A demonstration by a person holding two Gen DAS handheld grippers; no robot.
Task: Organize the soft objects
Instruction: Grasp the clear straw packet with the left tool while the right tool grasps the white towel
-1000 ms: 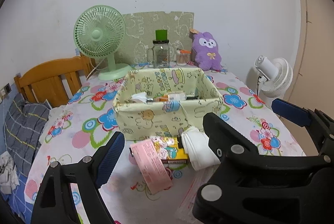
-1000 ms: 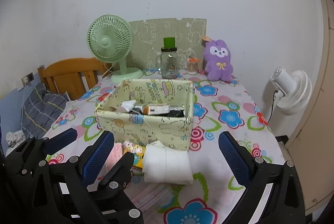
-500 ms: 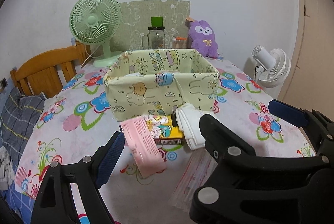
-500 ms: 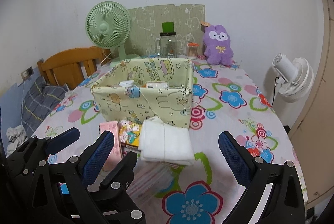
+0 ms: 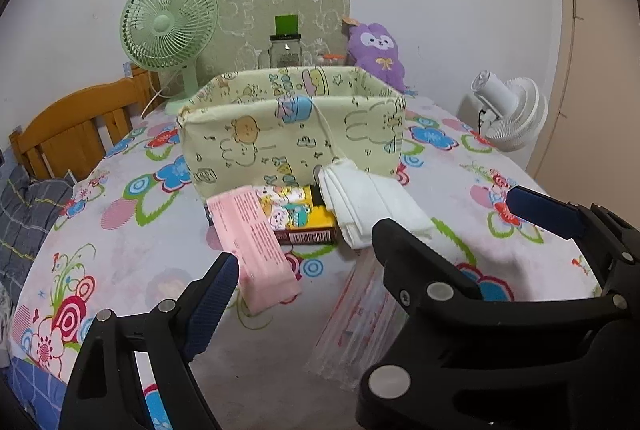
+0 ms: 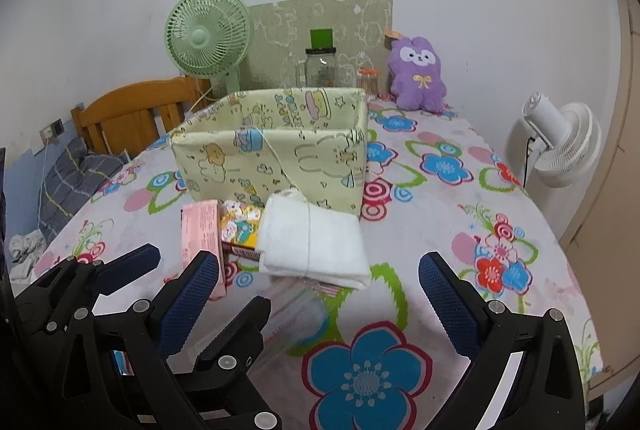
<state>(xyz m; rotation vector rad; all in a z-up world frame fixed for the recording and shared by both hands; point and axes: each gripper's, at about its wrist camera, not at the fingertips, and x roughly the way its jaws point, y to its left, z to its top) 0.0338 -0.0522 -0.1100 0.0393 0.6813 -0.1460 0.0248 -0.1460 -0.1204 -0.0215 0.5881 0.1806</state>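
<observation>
Folded white cloth point(image 6: 316, 242) is lying on the worktop point(image 6: 440, 213) toward its near edge, touching the front wall of the yellow fabric basket point(image 6: 276, 153), beside a pink packet point(image 6: 200, 230) and a yellow box point(image 6: 240, 230). Both the left tool point(image 5: 380, 258) and right tool point(image 6: 318, 294) are hovering wide open, gripping nothing.

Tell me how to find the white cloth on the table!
Find the yellow cartoon bin mid-table. Three things lie against its near side: a pink packet, a yellow box, and, rightmost, the folded cloth. It is the only plain white one.
</observation>
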